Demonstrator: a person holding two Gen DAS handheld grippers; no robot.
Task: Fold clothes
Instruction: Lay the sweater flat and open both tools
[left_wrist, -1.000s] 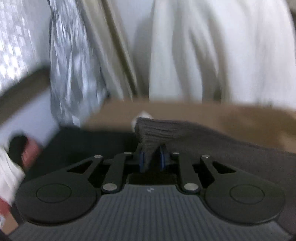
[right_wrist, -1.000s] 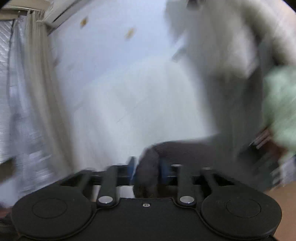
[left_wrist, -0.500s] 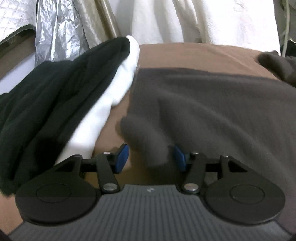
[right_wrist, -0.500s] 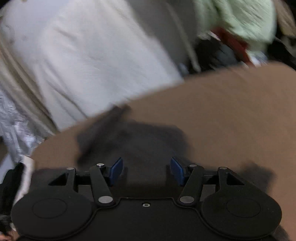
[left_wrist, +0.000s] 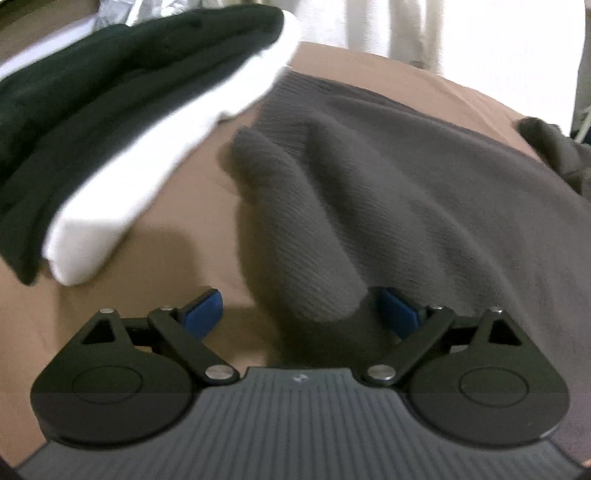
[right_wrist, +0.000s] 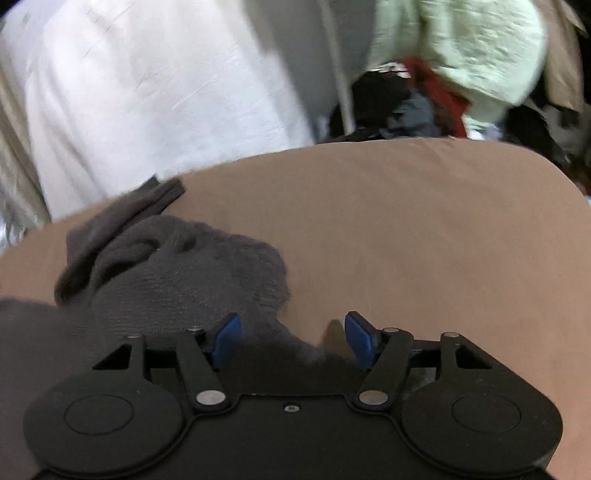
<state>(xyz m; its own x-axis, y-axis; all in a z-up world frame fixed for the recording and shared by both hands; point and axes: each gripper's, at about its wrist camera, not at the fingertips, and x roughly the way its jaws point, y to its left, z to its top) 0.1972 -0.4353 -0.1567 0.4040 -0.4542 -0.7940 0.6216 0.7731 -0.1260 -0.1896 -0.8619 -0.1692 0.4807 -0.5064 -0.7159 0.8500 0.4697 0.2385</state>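
From the left wrist view, the left gripper (left_wrist: 301, 310) is pointing down at a brown table surface (left_wrist: 177, 206), and its jaws are opening wide. A rumpled fold of the dark grey knit sweater (left_wrist: 388, 192) is lying between the blue pads (left_wrist: 205, 304), but neither pad is pressing on it: the left pad is standing clear over bare table, and the right pad is sitting just beside the fold's edge. The sweater is spreading across the table from the middle of the view out to the right, with a ribbed edge showing at its far side and a bunched part at the far right edge. To the left, a folded black garment (left_wrist: 110, 88) is resting on top of a folded white garment (left_wrist: 155, 158), the two forming a stack just beside the sweater's far left corner. White fabric (left_wrist: 461, 33) is hanging beyond the table.

From the right wrist view, the right gripper (right_wrist: 291, 339) is also tilting down toward the table (right_wrist: 424, 240), and its jaws are opening too. An edge of the grey sweater (right_wrist: 177, 277) is lying low between the pads (right_wrist: 358, 338), without either pad clamping it; the left pad is hovering over the knit and the right pad over bare table. The sweater is bunching up to the left of the gripper, with a sleeve-like strip reaching toward the table's far edge. Behind the table, a white hanging cloth (right_wrist: 147, 92) is filling the left, and a pale green garment (right_wrist: 461, 48) is sitting above a blurred heap of dark and red clothes (right_wrist: 424, 99) on the right.
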